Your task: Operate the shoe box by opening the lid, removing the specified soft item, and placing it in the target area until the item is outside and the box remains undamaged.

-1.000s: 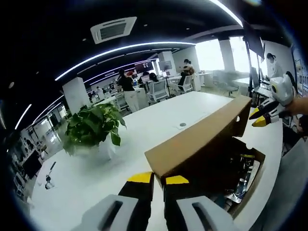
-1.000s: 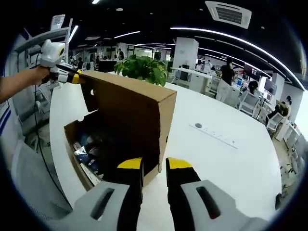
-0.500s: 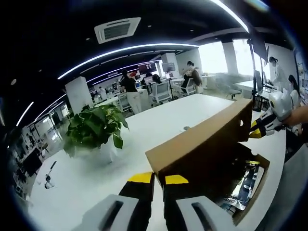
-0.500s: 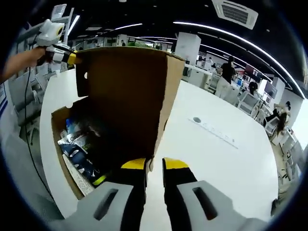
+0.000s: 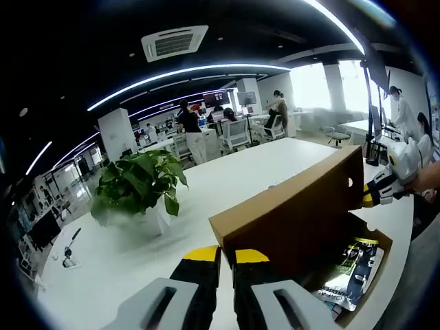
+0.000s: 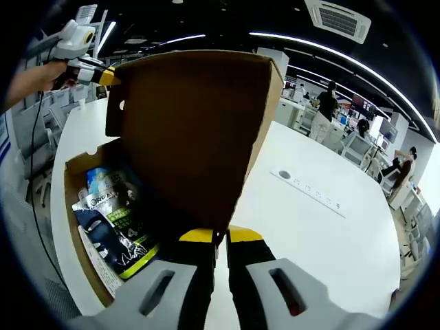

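Presently, the box point(image 6: 89, 206) stood on the white table point(image 6: 323, 234) with its lid point(image 6: 185, 130) raised steeply on its hinge. Each gripper pinched one end of the lid's free edge. The right gripper point(image 6: 220, 236) had its yellow-tipped jaws pressed together on the near corner of that edge; the left gripper point(image 5: 218, 256) was closed likewise on the opposite corner, and it also appeared at the far corner of the lid in the right gripper view, held by a hand point(image 6: 31, 79). Inside the box, below the lid, lay the soft item, a glossy packet point(image 6: 113, 220) printed in blue, green and black, resting on the box floor against the near wall. It remained inside the box. Beyond the lid on the table stood a potted plant point(image 5: 137, 185). A small round port point(image 6: 284, 174) sat in the tabletop beside the box. People and chairs point(image 5: 230, 130) occupied the office behind the table.
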The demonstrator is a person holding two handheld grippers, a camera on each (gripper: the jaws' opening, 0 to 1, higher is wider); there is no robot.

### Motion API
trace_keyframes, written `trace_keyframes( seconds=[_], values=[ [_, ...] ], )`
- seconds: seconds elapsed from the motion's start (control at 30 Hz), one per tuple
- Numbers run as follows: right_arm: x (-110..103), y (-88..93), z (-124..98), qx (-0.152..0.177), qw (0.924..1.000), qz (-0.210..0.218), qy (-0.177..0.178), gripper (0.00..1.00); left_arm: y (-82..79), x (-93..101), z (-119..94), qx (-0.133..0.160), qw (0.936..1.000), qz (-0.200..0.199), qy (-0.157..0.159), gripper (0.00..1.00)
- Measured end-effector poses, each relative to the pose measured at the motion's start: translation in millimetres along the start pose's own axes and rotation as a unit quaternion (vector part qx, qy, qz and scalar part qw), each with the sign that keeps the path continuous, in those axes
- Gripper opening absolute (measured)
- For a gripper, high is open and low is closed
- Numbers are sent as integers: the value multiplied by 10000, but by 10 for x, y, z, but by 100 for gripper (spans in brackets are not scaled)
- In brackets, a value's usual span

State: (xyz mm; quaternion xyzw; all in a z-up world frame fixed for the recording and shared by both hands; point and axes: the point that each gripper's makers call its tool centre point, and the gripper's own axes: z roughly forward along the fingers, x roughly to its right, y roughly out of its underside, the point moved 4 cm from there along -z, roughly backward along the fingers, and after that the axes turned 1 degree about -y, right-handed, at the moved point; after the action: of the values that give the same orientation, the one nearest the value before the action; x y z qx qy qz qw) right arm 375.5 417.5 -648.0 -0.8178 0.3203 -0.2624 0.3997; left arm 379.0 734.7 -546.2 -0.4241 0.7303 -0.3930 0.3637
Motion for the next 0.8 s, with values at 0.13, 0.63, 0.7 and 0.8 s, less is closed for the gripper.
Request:
trace_keyframes(
  seconds=[0.13,0.63,0.7,0.8],
  values=[
    [8,-6,16,4,10000,-56,61,3,-6,-24,52,16,10000,-21,-4,5],
    [49,-24,37,105,9998,184,47,1,160,-57,122,52,9982,-558,-206,13],
    [57,-28,46,98,9997,227,43,1,228,-37,116,-2,9980,-587,-229,14],
    [64,-37,53,73,9994,321,42,1,325,-6,105,-82,9977,-632,-229,14]
  ],
)
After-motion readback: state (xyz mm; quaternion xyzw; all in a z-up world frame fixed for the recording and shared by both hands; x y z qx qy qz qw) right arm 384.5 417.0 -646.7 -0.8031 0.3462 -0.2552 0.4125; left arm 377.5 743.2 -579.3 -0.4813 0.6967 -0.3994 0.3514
